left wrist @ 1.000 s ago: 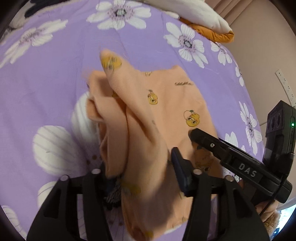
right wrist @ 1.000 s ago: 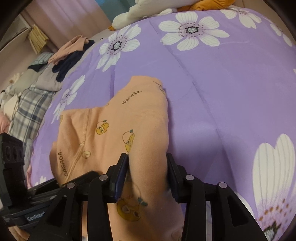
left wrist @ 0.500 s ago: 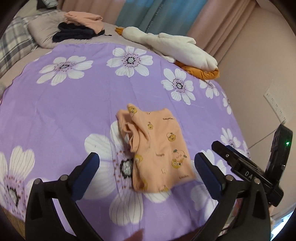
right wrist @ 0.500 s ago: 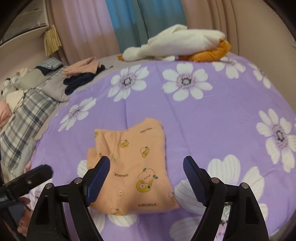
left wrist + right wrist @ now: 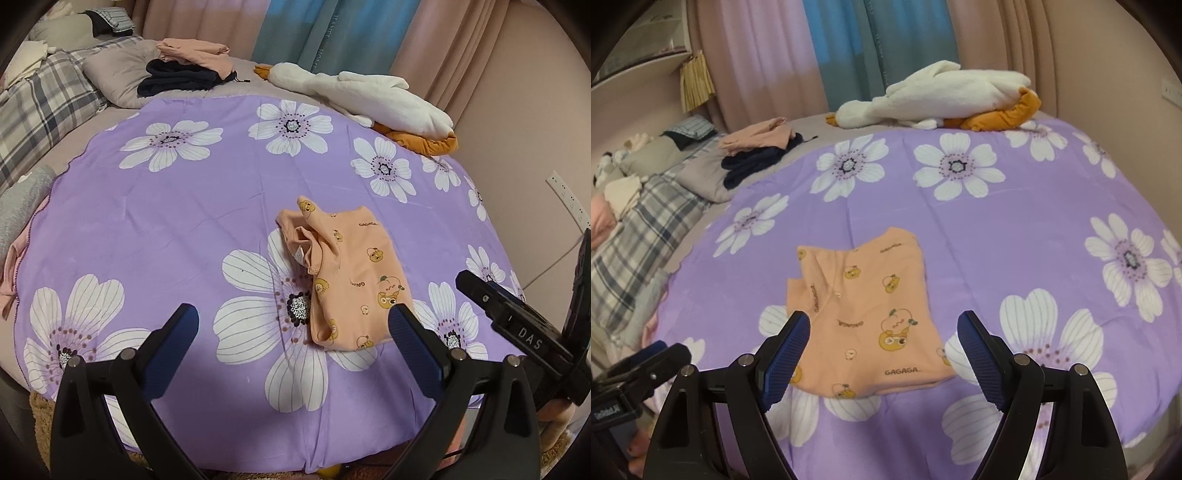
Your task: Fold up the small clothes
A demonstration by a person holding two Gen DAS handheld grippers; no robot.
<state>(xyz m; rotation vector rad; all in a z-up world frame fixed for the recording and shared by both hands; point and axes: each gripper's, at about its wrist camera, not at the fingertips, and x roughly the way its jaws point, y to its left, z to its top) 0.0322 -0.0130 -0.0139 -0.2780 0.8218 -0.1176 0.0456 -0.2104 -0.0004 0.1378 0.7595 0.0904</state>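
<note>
Folded peach cartoon-print cotton garment (image 5: 866,314) lies ahead of both grippers on the purple flowered bedsheet (image 5: 166,229).
Its long axis runs away from them; right gripper (image 5: 884,354) sits nearer, left gripper (image 5: 291,350) offset leftward; both gape wide, empty.

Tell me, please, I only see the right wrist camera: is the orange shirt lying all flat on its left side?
Observer: Not quite. In the left wrist view, the orange shirt is bunched along its left edge, with a loose fold gaping open.
Operator: Is the left claw holding anything?
Observer: No. The left claw is wide open and grips nothing; the shirt lies on the purple sheet.
</note>
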